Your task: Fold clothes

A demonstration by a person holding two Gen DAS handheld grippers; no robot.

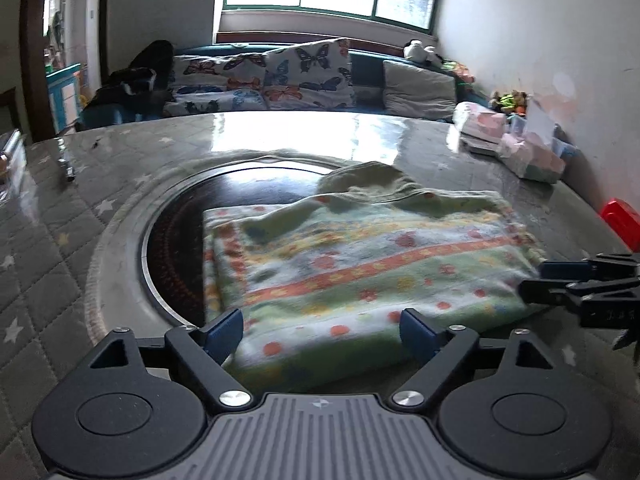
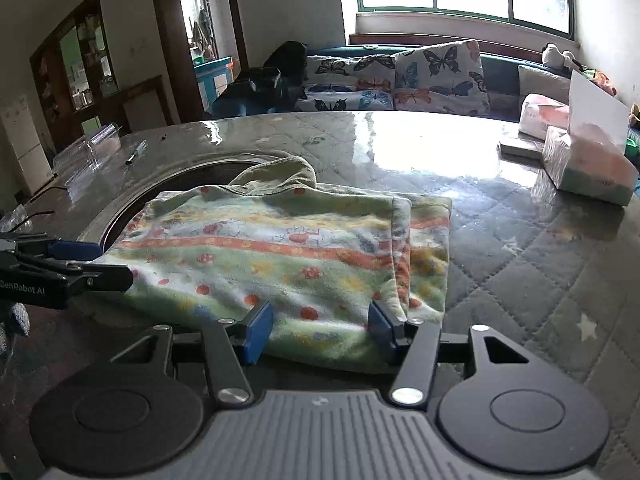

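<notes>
Garment (image 1: 352,264), flowered and striped: lies flat on the worktop (image 2: 520,240) in a layered rectangle, its left part over the dark round inset (image 1: 176,236), collar (image 2: 280,178) bunched at the far edge. Long axis: left to right, stripes along it; collar end points far. Doubled edges on the right in the right wrist view.

Left gripper (image 1: 322,330) and right gripper (image 2: 322,332): at the near edge, fingers spread wide, cloth between them, gripping nothing.

Step in hand, as a judgement: fits either a pause before a further fold or a finished fold just let go; cannot tell which. A further fold would call for pinching all layers of the near edge evenly.
</notes>
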